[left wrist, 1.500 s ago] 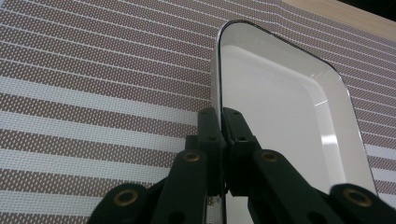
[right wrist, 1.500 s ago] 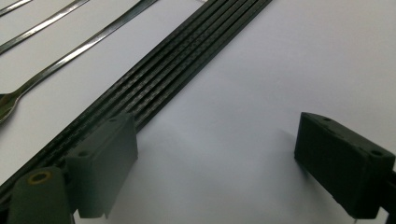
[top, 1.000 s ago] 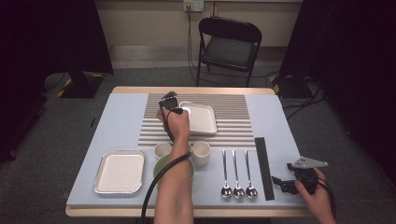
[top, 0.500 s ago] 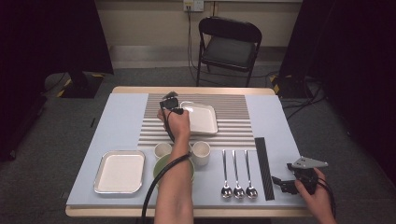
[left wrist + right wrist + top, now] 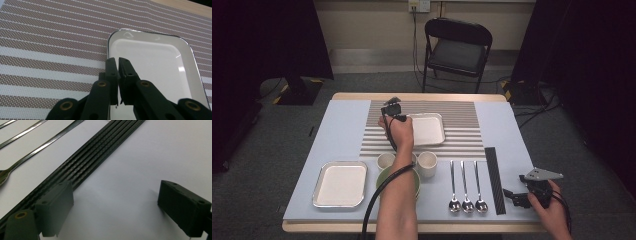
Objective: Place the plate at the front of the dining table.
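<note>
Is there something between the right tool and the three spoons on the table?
Yes. The black ribbed strip lies on the table between the right tool and the spoons. The tool is open, beside the strip.

Beyond my bench (image 5: 337, 115), a black folding chair (image 5: 457, 50) stands on grey carpet (image 5: 272, 130) against a pale wall (image 5: 372, 20), with dark curtains (image 5: 582, 60) on both sides.
</note>
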`<action>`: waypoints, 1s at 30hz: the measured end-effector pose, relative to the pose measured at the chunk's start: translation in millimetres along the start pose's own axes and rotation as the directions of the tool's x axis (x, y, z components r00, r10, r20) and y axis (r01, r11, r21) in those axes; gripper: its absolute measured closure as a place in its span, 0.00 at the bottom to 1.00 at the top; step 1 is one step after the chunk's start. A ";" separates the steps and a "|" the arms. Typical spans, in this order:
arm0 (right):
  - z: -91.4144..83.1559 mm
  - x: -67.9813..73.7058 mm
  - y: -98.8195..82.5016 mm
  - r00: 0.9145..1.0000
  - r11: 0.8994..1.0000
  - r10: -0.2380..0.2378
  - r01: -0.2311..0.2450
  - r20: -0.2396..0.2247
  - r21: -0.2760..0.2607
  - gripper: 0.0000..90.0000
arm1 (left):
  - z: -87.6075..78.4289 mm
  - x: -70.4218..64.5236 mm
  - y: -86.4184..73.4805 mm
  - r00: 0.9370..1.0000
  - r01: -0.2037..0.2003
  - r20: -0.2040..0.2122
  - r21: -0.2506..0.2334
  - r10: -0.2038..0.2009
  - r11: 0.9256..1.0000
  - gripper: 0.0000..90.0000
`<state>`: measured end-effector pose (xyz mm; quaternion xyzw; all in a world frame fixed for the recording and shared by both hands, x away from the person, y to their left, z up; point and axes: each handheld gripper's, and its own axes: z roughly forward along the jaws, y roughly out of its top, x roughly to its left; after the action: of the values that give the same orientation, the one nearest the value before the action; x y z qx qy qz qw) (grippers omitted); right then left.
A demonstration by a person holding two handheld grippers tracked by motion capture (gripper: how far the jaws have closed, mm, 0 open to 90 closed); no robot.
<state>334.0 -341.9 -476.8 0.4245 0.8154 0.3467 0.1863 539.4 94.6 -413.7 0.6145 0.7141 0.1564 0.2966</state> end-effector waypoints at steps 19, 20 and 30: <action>0.1 0.0 -0.1 1.000 1.000 0.000 0.000 -0.001 -0.002 0.14 | -0.9 3.0 1.0 0.996 -0.082 0.028 -0.023 0.083 0.996 0.48; 0.0 0.0 -0.1 1.000 1.000 0.000 0.000 -0.002 -0.001 0.14 | 0.4 3.5 0.2 0.995 -0.089 0.036 -0.020 0.090 0.996 0.46; 0.0 -0.1 -0.1 1.000 1.000 -0.001 0.001 -0.001 0.000 0.14 | 9.5 9.2 -6.5 0.989 -0.147 0.034 0.033 0.146 0.989 0.45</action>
<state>334.0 -342.1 -476.9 0.4238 0.8159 0.3466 0.1860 539.4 100.9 -427.0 0.6728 0.6651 0.1552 0.2845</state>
